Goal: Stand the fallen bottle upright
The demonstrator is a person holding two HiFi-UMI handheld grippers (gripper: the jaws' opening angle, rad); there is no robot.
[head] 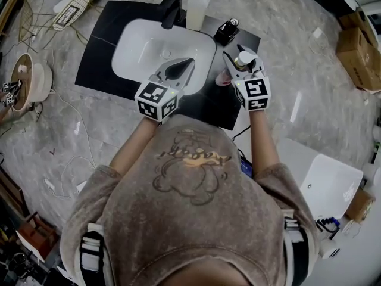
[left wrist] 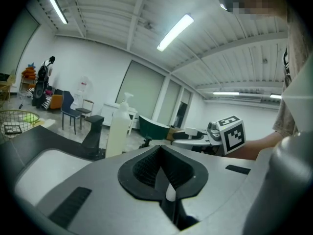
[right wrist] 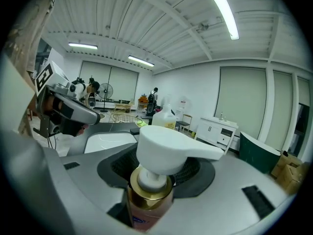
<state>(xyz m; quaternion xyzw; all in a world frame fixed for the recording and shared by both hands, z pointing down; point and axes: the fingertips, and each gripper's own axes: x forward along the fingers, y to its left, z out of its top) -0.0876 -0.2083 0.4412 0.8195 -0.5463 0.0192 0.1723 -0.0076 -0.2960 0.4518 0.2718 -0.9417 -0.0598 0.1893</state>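
Right gripper [head: 241, 61] pinches the pump bottle [right wrist: 149, 194] by its gold neck beside the sink [head: 140, 46]; left gripper [left wrist: 164, 169] has its jaws together, holding nothing.

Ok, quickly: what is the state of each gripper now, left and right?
Left gripper: closed, holding nothing.
Right gripper: closed on the pump bottle, just below its pump head.

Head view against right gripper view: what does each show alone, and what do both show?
Head view only: the marker cube on the right gripper and the person's shoulder straps. Right gripper view only: the ceiling lights and a white cabinet. Both: the pump bottle gripped in that gripper's jaws, the left gripper and the white basin.
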